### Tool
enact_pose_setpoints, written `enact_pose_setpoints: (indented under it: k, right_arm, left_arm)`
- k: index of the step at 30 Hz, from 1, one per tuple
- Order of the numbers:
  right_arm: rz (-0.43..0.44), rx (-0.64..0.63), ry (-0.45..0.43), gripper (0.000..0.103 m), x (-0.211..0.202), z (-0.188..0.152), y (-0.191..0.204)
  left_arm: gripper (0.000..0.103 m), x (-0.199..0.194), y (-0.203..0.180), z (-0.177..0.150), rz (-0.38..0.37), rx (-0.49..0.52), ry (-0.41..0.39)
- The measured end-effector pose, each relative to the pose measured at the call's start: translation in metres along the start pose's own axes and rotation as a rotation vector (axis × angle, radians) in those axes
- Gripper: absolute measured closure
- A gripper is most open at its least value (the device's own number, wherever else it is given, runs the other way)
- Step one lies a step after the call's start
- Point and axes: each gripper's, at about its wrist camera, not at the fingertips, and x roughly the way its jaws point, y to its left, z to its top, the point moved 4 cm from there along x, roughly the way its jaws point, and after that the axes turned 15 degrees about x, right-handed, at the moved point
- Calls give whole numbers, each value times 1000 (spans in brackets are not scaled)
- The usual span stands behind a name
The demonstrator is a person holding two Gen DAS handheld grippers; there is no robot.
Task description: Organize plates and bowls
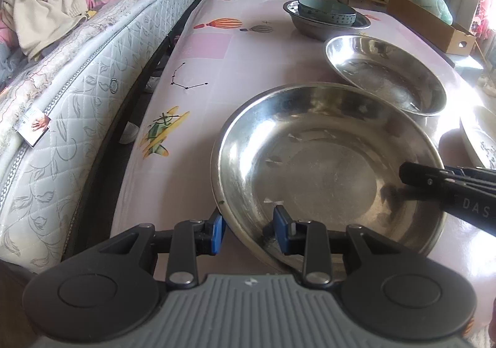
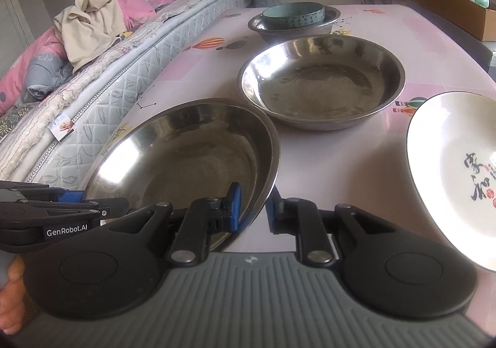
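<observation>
The near wide, shallow stainless-steel dish (image 1: 325, 174) sits at the front of the pink desk (image 1: 204, 47) printed with balloons and a yellow aeroplane, and both tools have hold of it at once. The left hand-held gripper (image 1: 248, 228) straddles the dish's near-left rim, one blue pad (image 1: 217, 231) outside the wall and the other inside, clenched on the rim. The right hand-held gripper (image 2: 252, 208) does the same on the dish's right edge, its jaws drawn narrow with the steel rim pinched between the blue pads. In the right wrist view the dish (image 2: 186, 156) looks tilted, its right edge raised where the pads grip it. Just behind it stands a second shallow stainless-steel dish (image 2: 322, 81), apart from the first. Further back a smaller steel bowl (image 2: 294, 27) holds a pale teal ceramic bowl (image 2: 293, 15) nested inside. To the right lies a white ceramic plate with black calligraphy (image 2: 458, 174), separate from the steel pieces. A quilted mattress (image 1: 77, 94) heaped with clothes runs along the desk's left side, and a brown cardboard box (image 1: 434, 25) sits at the far right.
</observation>
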Motion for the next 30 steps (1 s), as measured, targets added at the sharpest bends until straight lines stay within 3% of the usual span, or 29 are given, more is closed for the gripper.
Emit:
enact_pose_setpoints:
  k: [16,30]
  right_arm:
    - [-6,28,10,86,8,0,-8]
    - [-7,-39,-27,85,0,-1,4]
  left_arm:
    - [67,9,1,4,3,4,2]
    - [67,1,-2,4,17,16,-13]
